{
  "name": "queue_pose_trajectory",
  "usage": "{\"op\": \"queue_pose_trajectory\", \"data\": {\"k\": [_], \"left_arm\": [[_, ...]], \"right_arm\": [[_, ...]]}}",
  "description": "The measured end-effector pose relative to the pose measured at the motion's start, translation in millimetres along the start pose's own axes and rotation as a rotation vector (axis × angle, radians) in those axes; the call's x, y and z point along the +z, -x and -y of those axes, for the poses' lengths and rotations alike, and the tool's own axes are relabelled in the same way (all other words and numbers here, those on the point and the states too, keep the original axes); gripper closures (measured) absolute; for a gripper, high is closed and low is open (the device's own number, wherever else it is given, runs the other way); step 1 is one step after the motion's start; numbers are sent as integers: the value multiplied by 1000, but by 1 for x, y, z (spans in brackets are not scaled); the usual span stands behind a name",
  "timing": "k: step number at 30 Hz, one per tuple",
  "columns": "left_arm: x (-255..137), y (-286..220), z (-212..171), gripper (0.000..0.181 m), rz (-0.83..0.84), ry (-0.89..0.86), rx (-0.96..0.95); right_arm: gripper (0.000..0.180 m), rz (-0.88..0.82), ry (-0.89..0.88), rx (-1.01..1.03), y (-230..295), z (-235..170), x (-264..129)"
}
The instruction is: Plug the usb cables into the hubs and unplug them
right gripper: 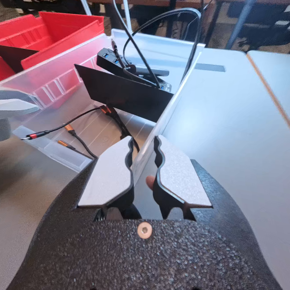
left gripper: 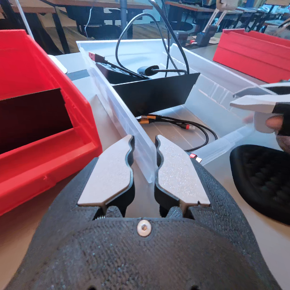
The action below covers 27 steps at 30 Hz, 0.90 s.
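We see both grippers, left gripper (left gripper: 144,158) and right gripper (right gripper: 143,158), parted astride clear bin (left gripper: 219,87) walls; limp cables (left gripper: 180,124) suit grasping at rigid plugs.

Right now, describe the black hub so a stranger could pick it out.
Find the clear bin between the red bins. Behind its black divider lies the black hub, a long bar with blue ports, unlike the rounded grey hub beside it.

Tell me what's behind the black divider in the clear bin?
Behind the black divider sit a black hub with blue ports, a grey hub and looping dark cables, one with a red plug. The divider hides the bin floor there.
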<state>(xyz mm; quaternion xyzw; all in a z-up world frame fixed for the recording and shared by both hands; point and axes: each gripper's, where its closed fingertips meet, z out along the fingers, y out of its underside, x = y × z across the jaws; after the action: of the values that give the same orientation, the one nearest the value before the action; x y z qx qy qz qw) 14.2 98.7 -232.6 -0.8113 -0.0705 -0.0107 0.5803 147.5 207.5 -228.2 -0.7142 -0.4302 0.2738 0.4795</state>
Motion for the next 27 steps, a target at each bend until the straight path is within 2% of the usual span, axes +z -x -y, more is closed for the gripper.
{"op": "queue_pose_trajectory", "data": {"k": [3,7,13,17,20,23,27], "left_arm": [[-3,-9,0,157,-9,12,66],[-31,-22,31,158,10,-114,143],[-120,2,99,161,167,-324,212],[-188,48,119,163,333,-390,229],[-237,92,115,164,458,-386,212],[-285,139,99,165,586,-362,181],[-333,197,57,166,714,-294,122]], "right_arm": [[157,-106,-28,-125,-2,3,-13],[159,-140,-189,-146,6,32,-47],[157,13,-470,-158,68,119,-85],[155,156,-545,-181,135,159,-70],[155,285,-553,-179,196,177,-45],[154,424,-531,-166,262,181,-13],[154,552,-448,-124,344,161,33]]}}
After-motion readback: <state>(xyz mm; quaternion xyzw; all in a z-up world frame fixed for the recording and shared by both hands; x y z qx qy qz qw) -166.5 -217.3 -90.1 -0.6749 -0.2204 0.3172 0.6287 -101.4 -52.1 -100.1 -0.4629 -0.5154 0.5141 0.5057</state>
